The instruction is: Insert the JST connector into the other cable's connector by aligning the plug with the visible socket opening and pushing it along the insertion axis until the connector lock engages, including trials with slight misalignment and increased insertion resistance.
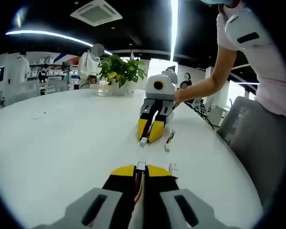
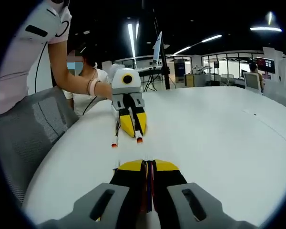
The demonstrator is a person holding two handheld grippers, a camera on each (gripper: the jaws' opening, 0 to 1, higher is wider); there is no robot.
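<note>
A white table (image 1: 62, 138) carries both grippers, which face each other across it. In the left gripper view, the left gripper (image 1: 141, 168) is seen closed on a cable (image 1: 139, 183) of red and yellow wires, a small white connector (image 1: 141, 165) projecting past the yellow tips. Opposite, the right gripper (image 1: 150, 133) rests on the table, a hand (image 1: 180, 95) on its back; a white connector (image 1: 143, 141) lies at its tips. A loose dark cable (image 1: 169, 139) lies just beside it, toward the near table edge.

In the right gripper view, the right gripper (image 2: 148, 164) is clamped on a bundle of dark and coloured wires (image 2: 148, 188); its connector is hidden between the tips. The left gripper (image 2: 132, 126) is seen beyond, an orange-tipped piece (image 2: 139, 139) at its jaws and another (image 2: 115, 141) just beside.

A potted plant (image 1: 120, 72) stands toward the far edge. A grey chair back (image 2: 33, 129) stands by the table edge. Connector details are too small to make out.
</note>
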